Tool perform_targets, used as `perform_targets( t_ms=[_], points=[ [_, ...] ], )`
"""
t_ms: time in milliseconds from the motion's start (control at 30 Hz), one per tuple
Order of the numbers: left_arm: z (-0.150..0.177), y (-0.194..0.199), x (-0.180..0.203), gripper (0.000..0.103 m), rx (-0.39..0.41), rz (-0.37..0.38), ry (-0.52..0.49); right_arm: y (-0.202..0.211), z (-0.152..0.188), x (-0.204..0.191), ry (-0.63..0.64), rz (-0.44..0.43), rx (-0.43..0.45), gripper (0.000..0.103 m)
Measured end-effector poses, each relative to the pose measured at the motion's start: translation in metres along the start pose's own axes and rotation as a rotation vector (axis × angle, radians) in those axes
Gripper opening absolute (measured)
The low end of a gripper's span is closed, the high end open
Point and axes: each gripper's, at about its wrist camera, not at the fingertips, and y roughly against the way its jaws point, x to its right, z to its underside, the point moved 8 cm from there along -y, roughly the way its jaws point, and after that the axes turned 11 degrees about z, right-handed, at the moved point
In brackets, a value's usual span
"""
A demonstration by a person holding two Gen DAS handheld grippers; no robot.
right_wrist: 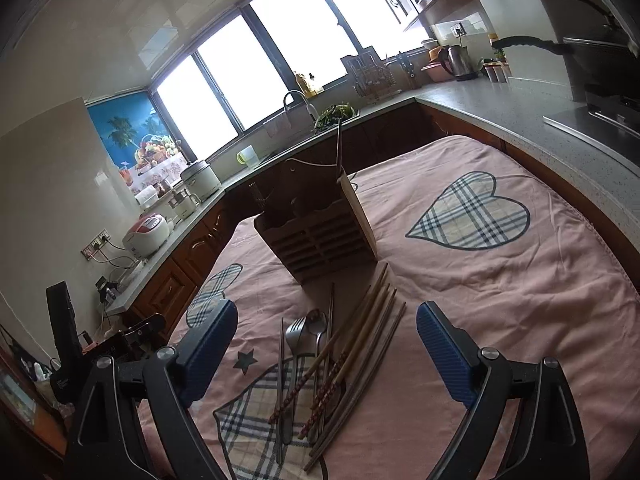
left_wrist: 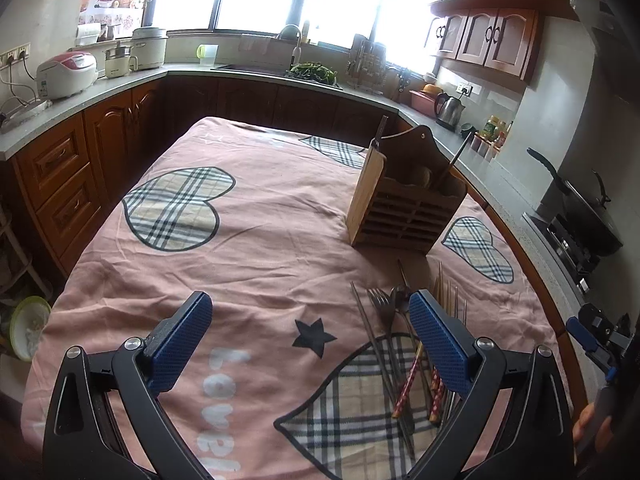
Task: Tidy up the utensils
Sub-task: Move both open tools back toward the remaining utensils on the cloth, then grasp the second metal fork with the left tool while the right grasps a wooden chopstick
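Note:
A wooden slatted utensil holder stands on the pink cloth, with a few utensils in it; it also shows in the right wrist view. A pile of loose utensils lies in front of it: a metal fork, a spoon, wooden chopsticks and metal chopsticks. My left gripper is open and empty above the cloth, left of the pile. My right gripper is open and empty, hovering over the pile.
The pink cloth with plaid hearts covers the table. Kitchen counters wrap around it with rice cookers, a sink, a kettle and a stove with a pan. The right gripper shows at the left wrist view's right edge.

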Motion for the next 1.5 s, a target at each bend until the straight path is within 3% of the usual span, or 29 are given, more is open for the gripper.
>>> perform_targets(
  t_ms=[267,500,867,1133,1267,1433,1500],
  points=[
    [0.032,-0.005,-0.003,0.101,-0.055,0.000,0.023,0.002,0.031,0.013,0.009,0.044,-0.047,0.092],
    [0.036,-0.018,0.006,0.101,-0.096,0.006,-0.004,-0.010,0.043,0.021,0.022,0.071,-0.082,0.092],
    [0.035,-0.051,0.039,0.100,-0.154,0.081,-0.076,-0.035,0.046,0.037,0.002,0.106,-0.126,0.091],
    [0.041,-0.074,0.062,0.086,-0.222,0.141,-0.136,-0.061,0.037,0.043,-0.001,0.113,-0.173,0.077],
    [0.040,-0.088,0.069,0.078,-0.244,0.146,-0.159,-0.076,0.033,0.045,-0.001,0.117,-0.202,0.062],
    [0.039,-0.117,0.072,0.053,-0.301,0.158,-0.152,-0.095,0.028,0.046,0.005,0.120,-0.235,0.050],
    [0.040,-0.130,0.073,0.050,-0.329,0.158,-0.148,-0.104,0.027,0.048,0.003,0.121,-0.249,0.047]
  ],
)
